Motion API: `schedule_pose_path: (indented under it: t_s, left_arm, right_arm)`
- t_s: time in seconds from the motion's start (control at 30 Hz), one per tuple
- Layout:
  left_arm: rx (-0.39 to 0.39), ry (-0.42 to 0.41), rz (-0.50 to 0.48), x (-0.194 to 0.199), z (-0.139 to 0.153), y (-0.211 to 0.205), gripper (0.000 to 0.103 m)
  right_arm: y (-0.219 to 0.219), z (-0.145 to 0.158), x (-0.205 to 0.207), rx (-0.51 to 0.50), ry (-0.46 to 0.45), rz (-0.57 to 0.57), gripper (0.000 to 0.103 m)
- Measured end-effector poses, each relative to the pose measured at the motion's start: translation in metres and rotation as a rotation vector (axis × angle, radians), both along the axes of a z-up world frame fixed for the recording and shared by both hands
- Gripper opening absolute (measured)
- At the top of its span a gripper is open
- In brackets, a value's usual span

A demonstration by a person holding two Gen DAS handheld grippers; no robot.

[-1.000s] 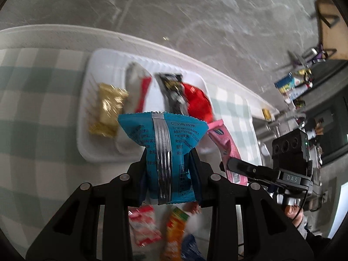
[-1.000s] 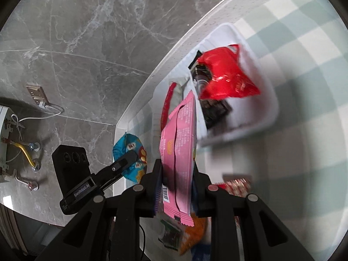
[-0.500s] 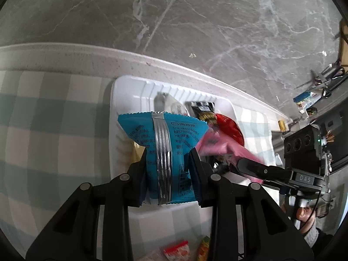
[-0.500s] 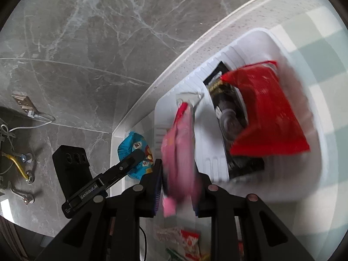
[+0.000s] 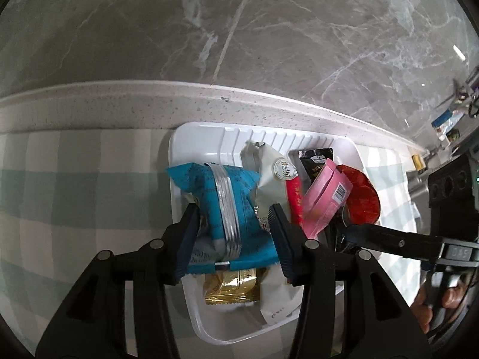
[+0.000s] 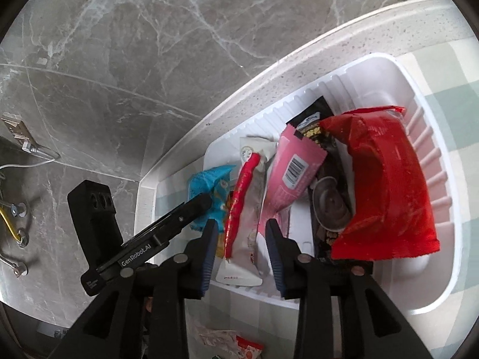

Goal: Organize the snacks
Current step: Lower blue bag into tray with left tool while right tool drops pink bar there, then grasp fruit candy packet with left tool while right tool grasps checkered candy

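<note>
The blue foil snack packet with a silver back seam (image 5: 230, 212) sat between the fingers of my left gripper (image 5: 233, 233), over the left end of the white ribbed plastic tray (image 5: 209, 137). Those jaws had just been opening; the packet looked loose between the pads rather than pinched, resting on the gold-wrapped sweet (image 5: 230, 288) beneath it. It read as light, puffy and slick, so I judged a hold across the pillowed middle safer than one on a crimped end, and a hard squeeze risky for whatever was inside.

The pink flat sachet with a barcode (image 6: 295, 167) lay propped in the middle of the tray, leaning against the black packet (image 6: 314, 119) and the red crinkled bag (image 6: 386, 179). My right gripper (image 6: 239, 239) had just been opening as well. Its jaws stood apart above the white-and-red wrapped bar (image 6: 242, 209), and I could not see the pads pressing on anything.

The left wrist view alone showed the gold sweet, the round label on the white pouch (image 5: 269, 176), and the person's hand (image 5: 431, 302) on the right tool. The right wrist view alone showed the full red bag, the tray's ribbed far wall, and loose red-and-white snacks (image 6: 248, 345) on the green checked cloth (image 6: 449, 74) outside the tray, which I took to be waiting their turn.
</note>
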State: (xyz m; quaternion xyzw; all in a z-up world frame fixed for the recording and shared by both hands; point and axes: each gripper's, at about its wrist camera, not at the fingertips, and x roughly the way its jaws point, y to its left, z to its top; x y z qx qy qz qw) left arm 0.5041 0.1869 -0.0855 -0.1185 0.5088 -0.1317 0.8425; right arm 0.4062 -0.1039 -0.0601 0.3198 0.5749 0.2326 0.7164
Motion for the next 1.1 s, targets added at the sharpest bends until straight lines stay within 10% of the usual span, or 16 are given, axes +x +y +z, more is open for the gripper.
schedule_pose_path:
  t_s: [0.63,1.1]
  left_arm:
    - [0.048,-0.072,0.019,-0.092,0.041,-0.005,0.051]
    - [0.069,-0.010,-0.026,-0.207,0.029,-0.028,0.051]
  right_arm:
    - [-0.038,0.048,-0.083,-0.112,-0.131,0.035,0.056]
    - [-0.039,0.014,-0.157,-0.280,-0.102,0.098,0.058]
